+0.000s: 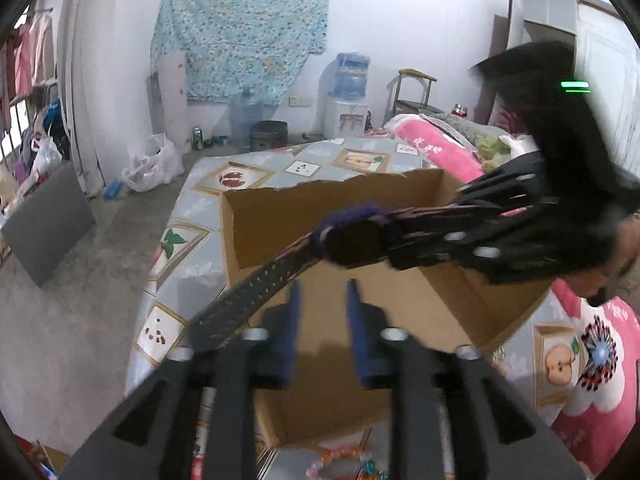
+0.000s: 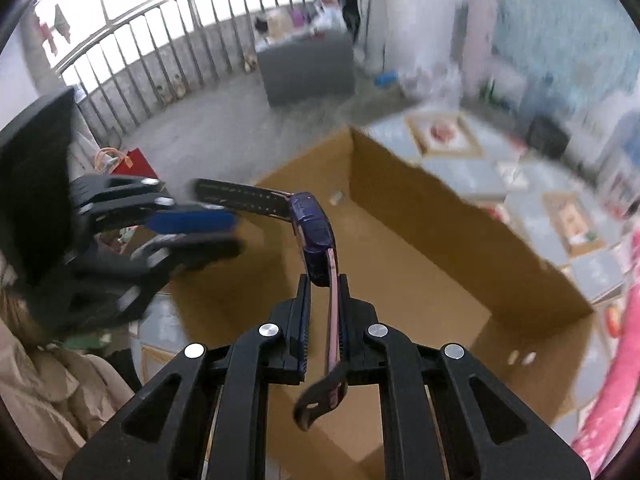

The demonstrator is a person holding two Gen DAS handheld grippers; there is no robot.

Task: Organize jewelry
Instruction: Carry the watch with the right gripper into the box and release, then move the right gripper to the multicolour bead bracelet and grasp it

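Note:
A wristwatch (image 1: 352, 240) with a dark blue case and a black perforated strap hangs over an open cardboard box (image 1: 280, 220). My right gripper (image 1: 394, 236) reaches in from the right and is shut on it. In the right wrist view the watch (image 2: 314, 236) sticks up past the right gripper (image 2: 325, 282), whose pads pinch the pink-backed strap just below the case. My left gripper (image 1: 324, 286) stands open over the box with nothing between its blue pads; the strap's free end passes just left of it. From the right wrist view, the left gripper (image 2: 237, 233) sits left of the watch, apart from it.
The cardboard box (image 2: 440, 208) rests on a table with a fruit-patterned cloth (image 1: 192, 208). Colourful beads (image 1: 344, 460) lie on the cloth by the box's near side. A pink blanket (image 1: 436, 148) lies at the right. A person's beige sleeve (image 2: 48, 380) is at the lower left.

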